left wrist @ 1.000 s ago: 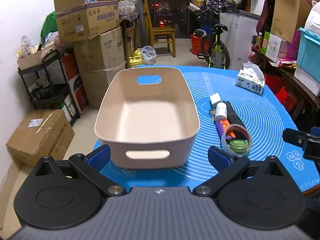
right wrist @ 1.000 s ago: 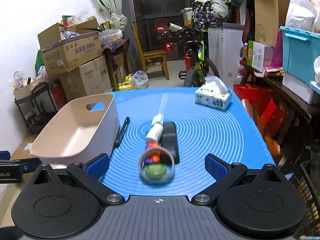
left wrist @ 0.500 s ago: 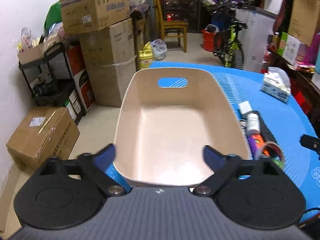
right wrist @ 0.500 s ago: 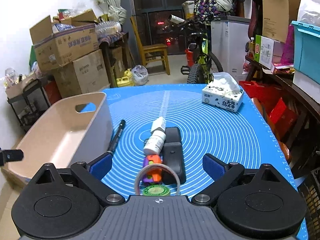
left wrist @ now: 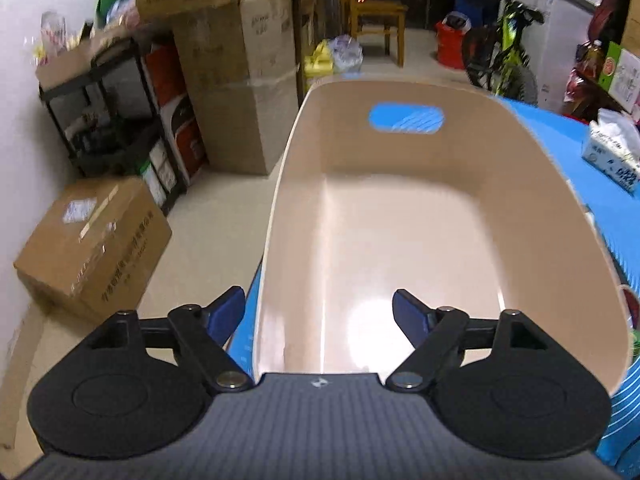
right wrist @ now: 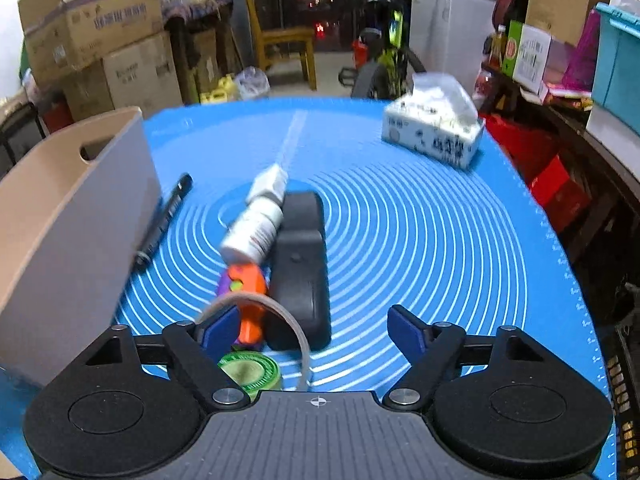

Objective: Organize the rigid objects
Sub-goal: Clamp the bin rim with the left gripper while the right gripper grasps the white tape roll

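An empty beige bin fills the left wrist view. My left gripper straddles the bin's near left wall, one fingertip outside and one inside. Its jaws are closing and the pads stand clear of the wall. In the right wrist view my right gripper hangs low over a row of things on the blue mat: a black case, an orange and purple toy, a clear ring and a green roll. These jaws are closing too, pressing on nothing. Farther off lie a white bottle and a black pen.
A tissue box stands at the mat's far right. The bin borders the pen on the left. On the floor to the left are a cardboard box, a black shelf and stacked cartons. A bicycle and a chair stand beyond the table.
The left gripper has moved forward and left, down over the bin's near left wall, and its jaws have narrowed. The right gripper has sunk forward over the row of objects, jaws narrowing.
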Motion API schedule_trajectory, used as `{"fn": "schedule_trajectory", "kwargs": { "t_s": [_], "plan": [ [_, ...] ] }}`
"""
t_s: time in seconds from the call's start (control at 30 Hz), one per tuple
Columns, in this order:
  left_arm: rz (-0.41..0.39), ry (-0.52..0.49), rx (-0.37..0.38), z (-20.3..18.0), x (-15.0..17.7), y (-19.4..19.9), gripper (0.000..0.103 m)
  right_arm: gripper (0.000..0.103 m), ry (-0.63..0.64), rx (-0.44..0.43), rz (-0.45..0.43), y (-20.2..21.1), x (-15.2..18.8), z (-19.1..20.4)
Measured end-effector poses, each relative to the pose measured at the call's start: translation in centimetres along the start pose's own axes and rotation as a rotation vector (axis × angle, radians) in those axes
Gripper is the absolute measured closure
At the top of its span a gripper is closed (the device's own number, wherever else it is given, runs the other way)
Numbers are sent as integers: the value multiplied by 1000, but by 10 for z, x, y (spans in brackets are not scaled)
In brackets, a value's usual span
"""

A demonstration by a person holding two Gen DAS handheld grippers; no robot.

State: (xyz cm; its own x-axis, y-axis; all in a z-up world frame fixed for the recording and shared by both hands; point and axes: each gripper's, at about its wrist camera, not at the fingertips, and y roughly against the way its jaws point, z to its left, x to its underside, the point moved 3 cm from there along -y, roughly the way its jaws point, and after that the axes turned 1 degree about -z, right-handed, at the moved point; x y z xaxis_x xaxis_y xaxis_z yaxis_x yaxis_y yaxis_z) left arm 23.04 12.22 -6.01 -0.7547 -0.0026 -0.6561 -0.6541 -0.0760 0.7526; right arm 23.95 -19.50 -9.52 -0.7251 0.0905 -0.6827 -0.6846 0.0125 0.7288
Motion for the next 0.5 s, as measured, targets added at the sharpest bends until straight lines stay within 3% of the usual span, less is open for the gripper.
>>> {"fn": "schedule_trajectory", "kwargs": {
  "t_s": [0.13,0.3,0.5],
  "plan": [
    [54,31,6,9,5,-8,37,28,1,13,48,-11,4,0],
    [77,22,5,12,6,-8,62,37,-6,24,73,-20,8,1],
    [112,14,3,13,6,-14,81,59,-16,28,126,-34,13,-2]
  ]
}}
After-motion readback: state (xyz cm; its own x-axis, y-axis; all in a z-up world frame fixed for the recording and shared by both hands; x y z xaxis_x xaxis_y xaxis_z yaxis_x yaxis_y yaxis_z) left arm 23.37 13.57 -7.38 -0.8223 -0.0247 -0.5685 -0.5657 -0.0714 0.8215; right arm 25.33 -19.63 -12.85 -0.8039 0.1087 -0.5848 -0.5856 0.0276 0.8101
